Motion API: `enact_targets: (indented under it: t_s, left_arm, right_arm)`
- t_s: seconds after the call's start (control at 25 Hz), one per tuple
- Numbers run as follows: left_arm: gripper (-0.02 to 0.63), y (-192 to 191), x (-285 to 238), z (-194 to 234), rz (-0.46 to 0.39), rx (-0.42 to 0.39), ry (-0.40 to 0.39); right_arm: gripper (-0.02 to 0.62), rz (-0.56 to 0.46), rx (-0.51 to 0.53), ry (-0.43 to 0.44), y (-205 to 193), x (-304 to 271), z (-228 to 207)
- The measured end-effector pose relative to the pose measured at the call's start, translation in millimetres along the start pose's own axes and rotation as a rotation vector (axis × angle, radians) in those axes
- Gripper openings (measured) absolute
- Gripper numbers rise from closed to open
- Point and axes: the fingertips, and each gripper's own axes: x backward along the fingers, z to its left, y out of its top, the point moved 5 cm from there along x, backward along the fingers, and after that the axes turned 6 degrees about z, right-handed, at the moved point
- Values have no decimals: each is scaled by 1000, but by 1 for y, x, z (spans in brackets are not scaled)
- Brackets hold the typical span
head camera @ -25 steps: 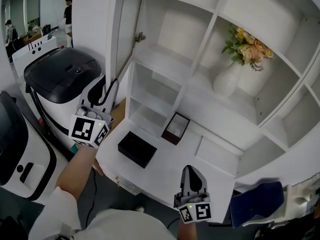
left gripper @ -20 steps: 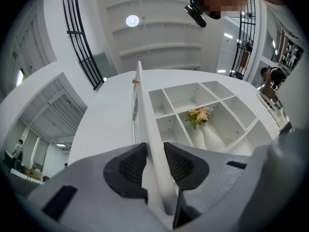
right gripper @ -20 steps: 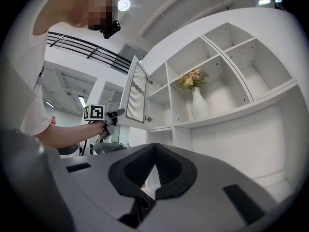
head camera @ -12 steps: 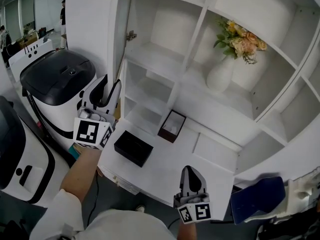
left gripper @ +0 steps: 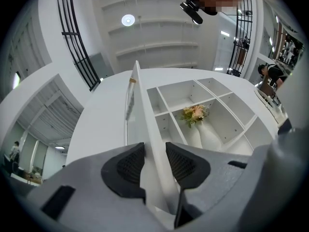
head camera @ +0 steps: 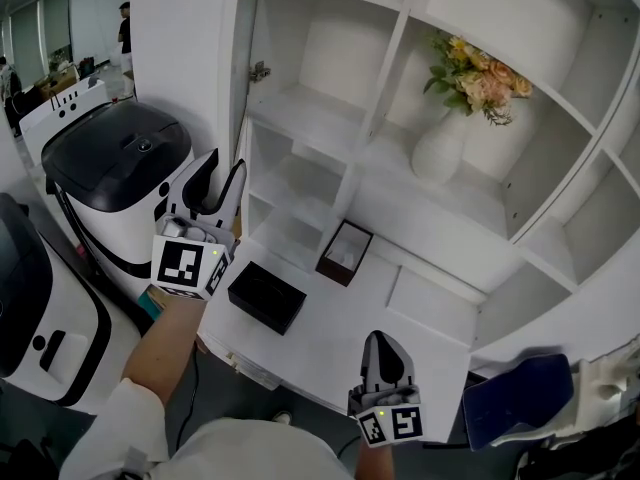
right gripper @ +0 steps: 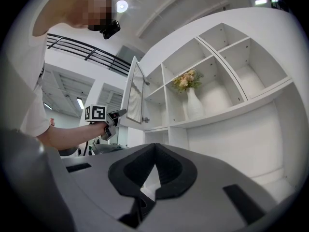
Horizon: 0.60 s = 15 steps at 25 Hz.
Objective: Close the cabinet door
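The white cabinet door (head camera: 190,68) stands open at the left of the shelf unit (head camera: 400,218), nearly edge-on to me. My left gripper (head camera: 222,168) is at the door's free edge, low down. In the left gripper view the door (left gripper: 140,95) runs up between the two pads of that gripper (left gripper: 154,151); its jaws have just been opening, and I see no firm press on the panel. The right gripper view shows the door (right gripper: 131,98) swung out, with the left gripper (right gripper: 118,113) at it. My right gripper (head camera: 384,340) (right gripper: 154,146) is shut and empty, in front of the white desk surface.
A white vase of flowers (head camera: 440,153) stands in an upper shelf. A black box (head camera: 267,296) and a small dark open box (head camera: 345,253) lie on the desk surface. A black-and-white machine (head camera: 115,153) stands left of the door. A blue cushion (head camera: 515,388) is at the lower right.
My left gripper has moved a little right and up along the door's edge. The door shows less of its ribbed inner face now. The right gripper has stayed put.
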Motion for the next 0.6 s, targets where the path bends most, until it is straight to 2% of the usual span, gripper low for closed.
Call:
enact_targets:
  t_s: [0.24, 0.6]
  left_arm:
    - [122, -1, -5, -7, -10, 24, 8]
    - [137, -1, -16, -25, -10, 13, -1]
  right_arm:
    - [-2, 2, -8, 19, -2, -4, -1]
    - [0, -1, -13, 14, -4, -2, -14]
